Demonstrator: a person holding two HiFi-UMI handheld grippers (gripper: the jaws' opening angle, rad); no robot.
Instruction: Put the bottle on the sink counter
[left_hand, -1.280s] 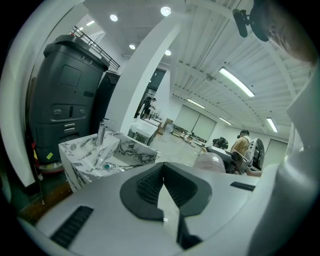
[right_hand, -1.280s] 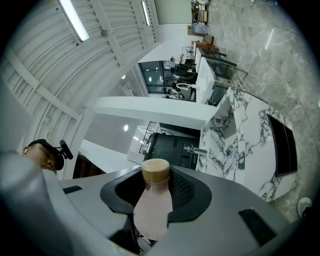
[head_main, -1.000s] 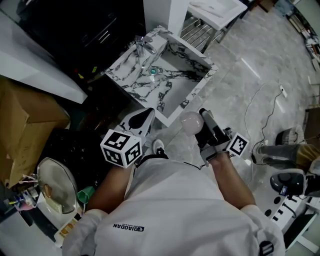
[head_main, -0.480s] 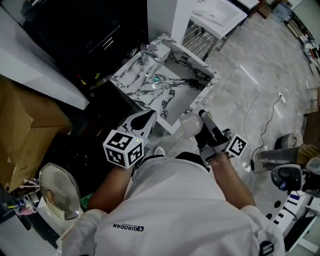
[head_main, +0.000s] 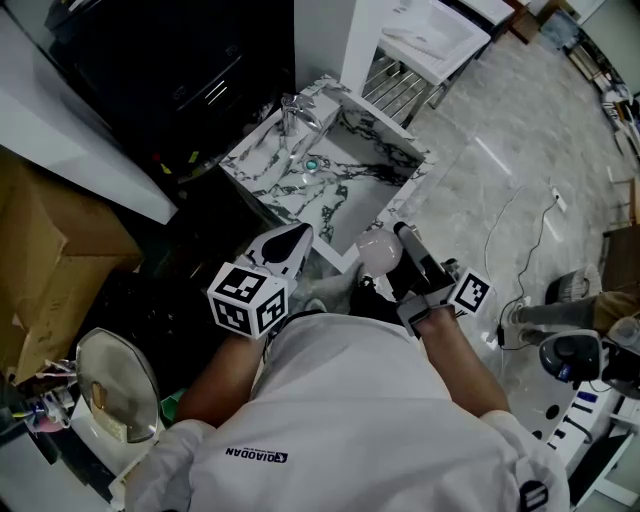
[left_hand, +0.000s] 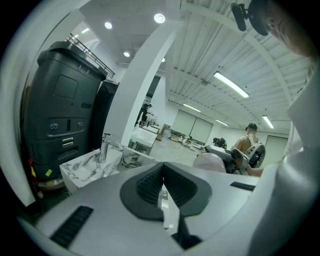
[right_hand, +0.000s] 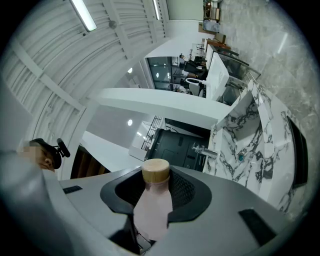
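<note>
Here we stand on a grey floor (head_main: 480, 180), with a black cabinet (head_main: 190, 60) at the far left and a brown box (head_main: 50, 240) to the left. Ahead of us is the veined marble sink counter (head_main: 262, 165). Our left gripper (head_main: 288, 238) points at its near edge, jaws pressed together on nothing. Our right gripper (head_main: 402, 240) is just to the right of the near corner, jaws pinching the pink bottle (head_main: 378, 250) round its body. The bottle hangs in the air over the floor, apart from the counter. A chrome tap (head_main: 293, 108) stands at the counter's far end, and a teal drain (head_main: 312, 163) sits just nearer than it. The bottle's wooden cap (right_hand: 155, 171) juts out past the right jaws.
</note>
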